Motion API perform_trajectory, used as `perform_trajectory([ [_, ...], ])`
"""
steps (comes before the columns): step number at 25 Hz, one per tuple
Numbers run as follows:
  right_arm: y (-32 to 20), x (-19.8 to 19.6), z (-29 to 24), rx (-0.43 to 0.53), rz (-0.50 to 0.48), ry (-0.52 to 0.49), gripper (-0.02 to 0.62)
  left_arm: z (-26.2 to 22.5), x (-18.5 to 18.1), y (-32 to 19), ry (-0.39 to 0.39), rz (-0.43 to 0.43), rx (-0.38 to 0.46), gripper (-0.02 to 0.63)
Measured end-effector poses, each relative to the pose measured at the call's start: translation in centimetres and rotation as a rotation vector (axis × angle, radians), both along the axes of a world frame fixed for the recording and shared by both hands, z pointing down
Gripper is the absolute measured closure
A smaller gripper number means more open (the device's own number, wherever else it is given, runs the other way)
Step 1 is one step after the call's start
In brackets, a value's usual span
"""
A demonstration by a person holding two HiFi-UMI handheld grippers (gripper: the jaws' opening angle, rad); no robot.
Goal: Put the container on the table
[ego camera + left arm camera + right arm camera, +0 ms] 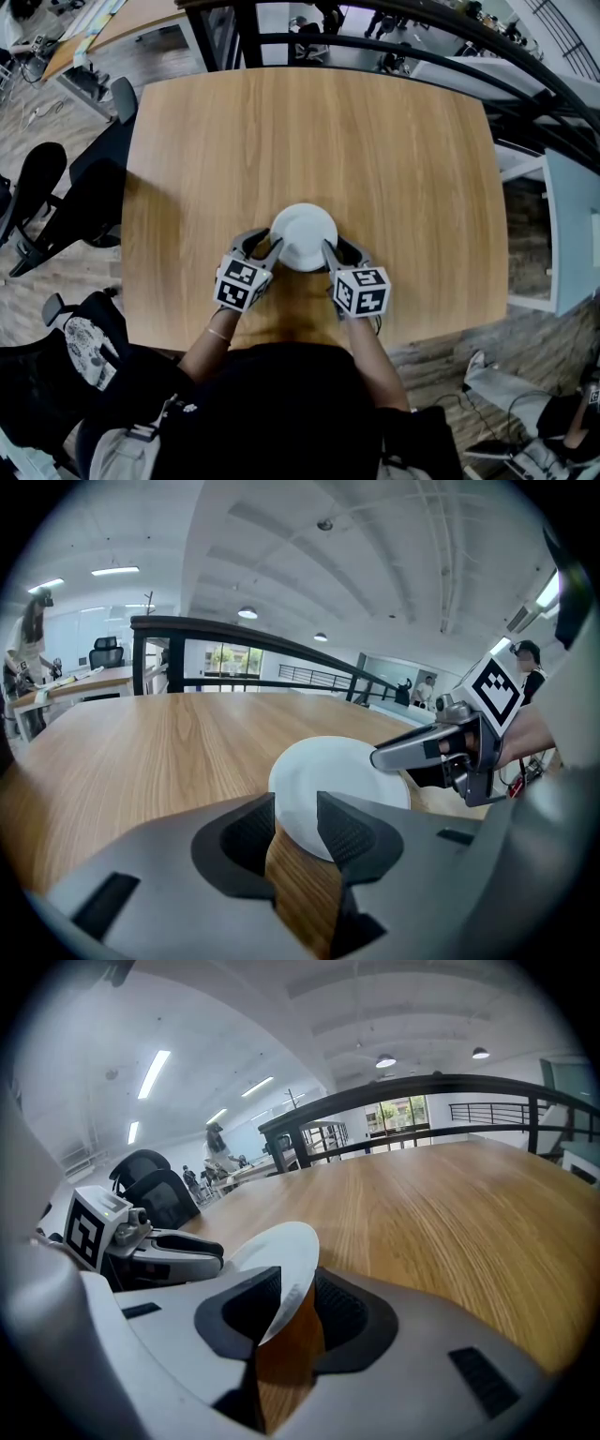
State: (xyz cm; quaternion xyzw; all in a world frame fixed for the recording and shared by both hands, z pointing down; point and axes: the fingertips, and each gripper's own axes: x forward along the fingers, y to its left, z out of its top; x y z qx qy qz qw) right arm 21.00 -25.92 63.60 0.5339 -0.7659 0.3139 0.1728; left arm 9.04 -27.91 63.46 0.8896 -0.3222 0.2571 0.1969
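Note:
A white round container (304, 234) rests on the wooden table (309, 131) near its front edge. My left gripper (265, 246) is at the container's left rim and my right gripper (336, 248) at its right rim. In the left gripper view the container (328, 780) reaches between the jaws of the left gripper (295, 827), which stand apart with bare wood showing. The right gripper view shows the thin rim of the container (277, 1251) between the jaws of the right gripper (291, 1302), with a gap on each side. The opposite gripper (403, 754) touches the far rim.
Black office chairs (37, 187) stand on the floor to the left of the table. A dark railing (375, 42) runs behind the table's far edge. A white desk (572, 225) sits to the right. The person's body is against the near edge.

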Motion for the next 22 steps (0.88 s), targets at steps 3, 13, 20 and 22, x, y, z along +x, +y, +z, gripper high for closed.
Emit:
perform_trajectory([
  [3,0.0,0.0,0.2,-0.002,-0.002,0.009,0.482,0.1,0.1,0.0,-0.003,0.002,0.010,0.479],
  [13,0.0,-0.1,0.9,-0.014,-0.012,0.049,0.468,0.6,0.3,0.2,-0.048,0.026,0.014,0.479],
  [20,0.2,0.4,1.5,-0.028,-0.018,0.082,0.454,0.8,0.5,0.2,-0.064,0.035,0.012,0.476],
  [22,0.2,0.5,1.4,-0.029,-0.015,0.083,0.453,0.8,0.5,0.3,-0.065,0.036,0.012,0.476],
])
